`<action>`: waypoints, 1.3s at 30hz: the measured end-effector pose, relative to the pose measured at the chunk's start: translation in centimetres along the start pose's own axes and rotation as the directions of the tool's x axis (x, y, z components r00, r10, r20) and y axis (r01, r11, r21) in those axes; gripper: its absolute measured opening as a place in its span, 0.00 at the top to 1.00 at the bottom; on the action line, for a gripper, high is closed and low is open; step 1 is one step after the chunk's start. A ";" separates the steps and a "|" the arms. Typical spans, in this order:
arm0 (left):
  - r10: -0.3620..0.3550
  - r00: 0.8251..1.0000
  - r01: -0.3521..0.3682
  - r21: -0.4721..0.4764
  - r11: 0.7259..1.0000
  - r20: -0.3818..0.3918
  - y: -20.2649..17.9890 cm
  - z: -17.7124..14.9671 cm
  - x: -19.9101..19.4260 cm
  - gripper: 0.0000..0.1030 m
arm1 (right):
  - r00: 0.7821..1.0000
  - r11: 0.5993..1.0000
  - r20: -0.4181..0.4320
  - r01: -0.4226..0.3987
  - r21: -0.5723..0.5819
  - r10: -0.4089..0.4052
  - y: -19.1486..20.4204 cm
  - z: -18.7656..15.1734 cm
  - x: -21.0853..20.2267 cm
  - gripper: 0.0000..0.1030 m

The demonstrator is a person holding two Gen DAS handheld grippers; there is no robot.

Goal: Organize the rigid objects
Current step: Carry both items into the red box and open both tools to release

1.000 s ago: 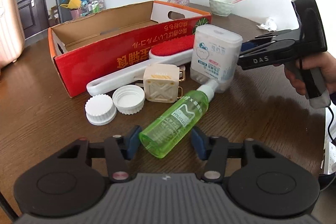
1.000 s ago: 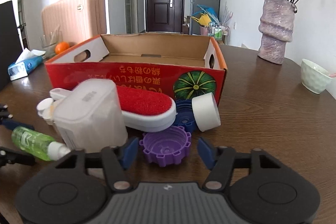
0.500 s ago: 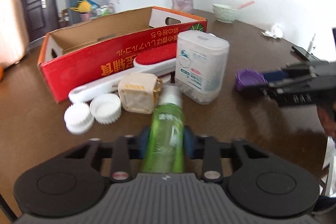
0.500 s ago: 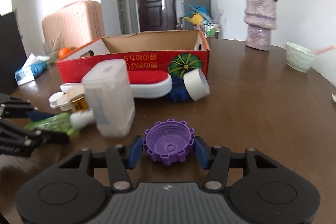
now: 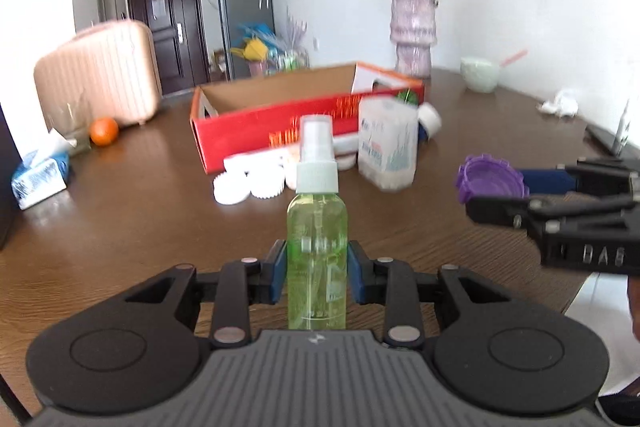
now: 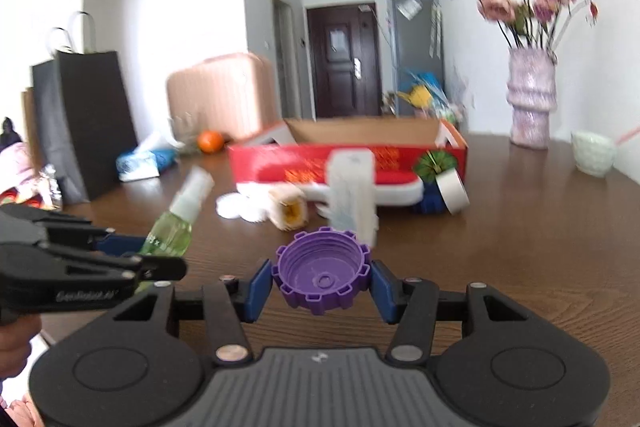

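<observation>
My left gripper [image 5: 317,277] is shut on a green spray bottle [image 5: 316,223] and holds it upright above the table; the bottle also shows in the right wrist view [image 6: 176,223]. My right gripper [image 6: 322,285] is shut on a purple toothed cap [image 6: 322,275], lifted off the table; the cap shows at the right of the left wrist view [image 5: 490,179]. The red cardboard box [image 5: 240,131] stands open behind the pile. In front of it are a white plastic container [image 5: 386,151], white lids [image 5: 248,183], a red-and-white brush [image 6: 396,183] and a tape roll [image 6: 452,191].
A flower vase [image 6: 530,99] and a pale green bowl [image 6: 592,151] stand at the back right. An orange [image 5: 104,131] and a tissue pack [image 5: 38,179] lie at the left. A beige cube [image 6: 288,211] lies by the lids. The table's edge [image 5: 576,295] is near right.
Both grippers have closed on their objects and lifted: the left took the green bottle from the table and turned it upright, the right raised the purple cap. Both pulled back from the pile.
</observation>
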State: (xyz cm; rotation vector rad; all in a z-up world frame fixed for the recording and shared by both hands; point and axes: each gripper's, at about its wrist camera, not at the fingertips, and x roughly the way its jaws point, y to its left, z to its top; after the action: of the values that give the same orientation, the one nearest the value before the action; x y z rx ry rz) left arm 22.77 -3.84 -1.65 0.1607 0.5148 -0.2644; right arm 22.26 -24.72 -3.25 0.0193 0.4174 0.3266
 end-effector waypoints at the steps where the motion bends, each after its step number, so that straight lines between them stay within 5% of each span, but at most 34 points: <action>1: 0.016 1.000 -0.016 -0.001 1.000 0.010 -0.2 0.0 -0.5 0.70 | 1.000 1.000 0.009 -0.005 -0.012 0.005 0.3 0.0 -0.6 0.50; 11: 0.061 0.994 -0.053 -0.086 0.995 0.092 0.8 2.6 -3.5 0.70 | 0.997 1.000 0.076 0.017 0.008 -0.018 -0.5 0.7 -5.3 0.50; 22: 0.101 0.991 -0.087 -0.143 0.986 0.092 6.3 13.0 6.0 0.70 | 0.991 1.000 0.135 0.017 0.011 -0.018 -7.3 8.5 2.6 0.49; 25: 0.137 0.990 -0.132 -0.136 0.982 0.030 7.9 15.5 10.9 0.70 | 0.992 1.000 0.124 0.016 0.017 -0.018 -9.8 11.1 7.0 0.50; 31: 0.088 0.987 -0.101 -0.096 0.990 -0.131 10.1 19.2 20.6 0.70 | 1.000 1.000 0.006 0.002 0.027 -0.003 -14.1 15.3 17.3 0.49; 36: 0.133 0.938 -0.168 -0.085 0.982 -0.321 11.8 19.7 29.3 0.69 | 0.992 0.999 -0.125 0.027 0.034 -0.023 -16.6 17.8 25.6 0.49; 39: 0.153 0.917 -0.188 -0.059 0.980 -0.369 12.3 20.2 32.1 0.69 | 0.974 0.999 -0.222 0.038 -0.006 -0.039 -16.8 19.1 29.9 0.49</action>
State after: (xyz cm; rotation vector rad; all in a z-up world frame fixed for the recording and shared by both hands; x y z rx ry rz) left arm 62.61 -3.18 0.51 0.1634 0.8752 -0.0366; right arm 60.88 -30.30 1.00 -0.0278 0.6388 0.2919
